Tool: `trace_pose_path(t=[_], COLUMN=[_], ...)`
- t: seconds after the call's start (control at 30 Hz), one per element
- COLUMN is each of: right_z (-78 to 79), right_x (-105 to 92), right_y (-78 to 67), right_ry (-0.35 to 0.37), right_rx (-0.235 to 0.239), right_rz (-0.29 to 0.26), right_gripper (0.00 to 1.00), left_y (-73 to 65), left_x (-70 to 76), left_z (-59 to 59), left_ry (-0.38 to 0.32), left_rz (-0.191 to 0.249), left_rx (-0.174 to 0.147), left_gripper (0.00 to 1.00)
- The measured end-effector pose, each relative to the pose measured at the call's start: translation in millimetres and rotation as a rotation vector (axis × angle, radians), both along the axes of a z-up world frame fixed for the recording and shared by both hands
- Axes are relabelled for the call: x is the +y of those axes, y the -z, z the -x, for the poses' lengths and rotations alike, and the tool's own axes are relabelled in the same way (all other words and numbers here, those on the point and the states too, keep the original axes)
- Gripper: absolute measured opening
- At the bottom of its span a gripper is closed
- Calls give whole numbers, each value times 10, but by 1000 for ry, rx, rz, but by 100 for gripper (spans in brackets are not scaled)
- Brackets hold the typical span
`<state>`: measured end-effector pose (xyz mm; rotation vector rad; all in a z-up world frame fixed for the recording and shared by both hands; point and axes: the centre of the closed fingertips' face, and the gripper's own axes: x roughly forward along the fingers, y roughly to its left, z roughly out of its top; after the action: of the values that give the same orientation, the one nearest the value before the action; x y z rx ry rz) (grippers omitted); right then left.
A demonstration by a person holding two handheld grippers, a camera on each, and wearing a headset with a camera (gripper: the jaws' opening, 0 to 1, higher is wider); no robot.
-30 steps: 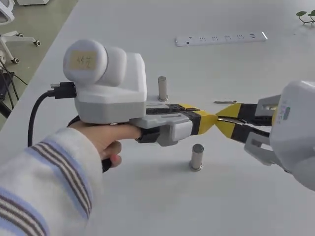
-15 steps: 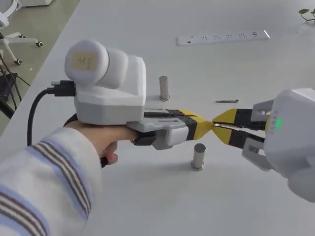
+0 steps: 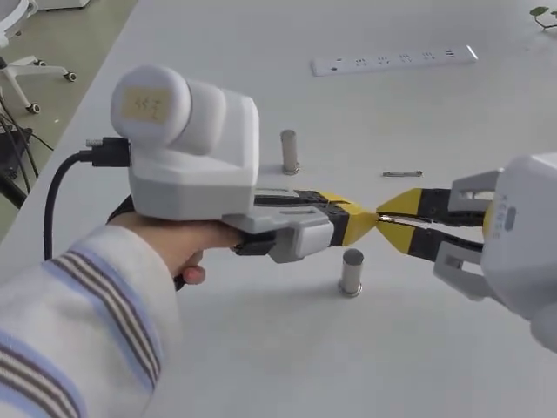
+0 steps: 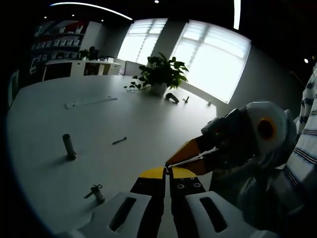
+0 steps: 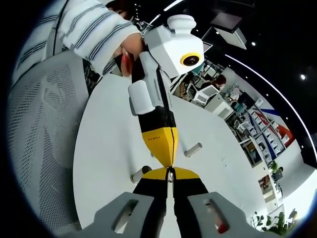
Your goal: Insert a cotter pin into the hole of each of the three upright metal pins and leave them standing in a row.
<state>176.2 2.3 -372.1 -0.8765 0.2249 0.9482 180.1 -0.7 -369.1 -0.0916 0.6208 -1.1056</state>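
Over the table point(image 3: 418, 104), my left gripper point(image 3: 367, 220) has its jaws pressed together, tip to tip with my right gripper point(image 3: 390, 219), which pinches a cotter pin point(image 3: 409, 222). The near pin point(image 3: 352, 272) stands close by the tips, the far pin point(image 3: 290, 152) beyond. The left gripper view adds a third pin point(image 4: 96, 192).

Over the near metal pin point(image 3: 351, 273), the right gripper point(image 3: 383, 218), clamping a held cotter pin point(image 3: 409, 222), is meeting the left gripper point(image 3: 372, 219) tip to tip, barring the way overhead. Beyond that pin, a second metal pin point(image 3: 289, 152) and a loose cotter pin point(image 3: 401, 173) are obstructing; the table point(image 3: 287, 366) on its near side is lying open.
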Motion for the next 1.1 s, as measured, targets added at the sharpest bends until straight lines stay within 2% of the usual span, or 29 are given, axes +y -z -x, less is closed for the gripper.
trace_pose_path(t=[0.17, 0.3, 0.43, 0.53, 0.6, 0.7, 0.8, 0.93, 1.1], right_z=[21, 14, 25, 31, 12, 20, 54, 68, 45], right_x=[-33, -62, -105, -185, -252, -302, -325, -350, -364], right_y=[27, 14, 75, 146, 168, 200, 258, 249, 267], right_ry=[-8, -5, -9, 17, 44, 66, 36, 14, 6], right_rx=[0, -1, 54, 123, 159, 244, 320, 374, 412], right_rz=[1, -12, -27, -43, -63, -119, -141, -156, -166], right_gripper=[0, 8, 12, 16, 14, 15, 17, 19, 19], left_y=[24, 44, 43, 33, 15, -10, -31, -46, -54], left_x=[-17, -17, -2, 28, 40, 52, 57, 62, 84], left_z=[28, 40, 37, 53, 70, 86, 97, 113, 117], left_ry=[5, 7, 0, 7, 16, 48, 72, 96, 124], left_rz=[-6, -14, -15, -22, -18, -24, -28, -25, -37], left_rx=[5, 2, -4, -34, -58, -126, -178, -199, -239], left_gripper=[0, 0, 0, 0, 0, 0, 0, 0, 0])
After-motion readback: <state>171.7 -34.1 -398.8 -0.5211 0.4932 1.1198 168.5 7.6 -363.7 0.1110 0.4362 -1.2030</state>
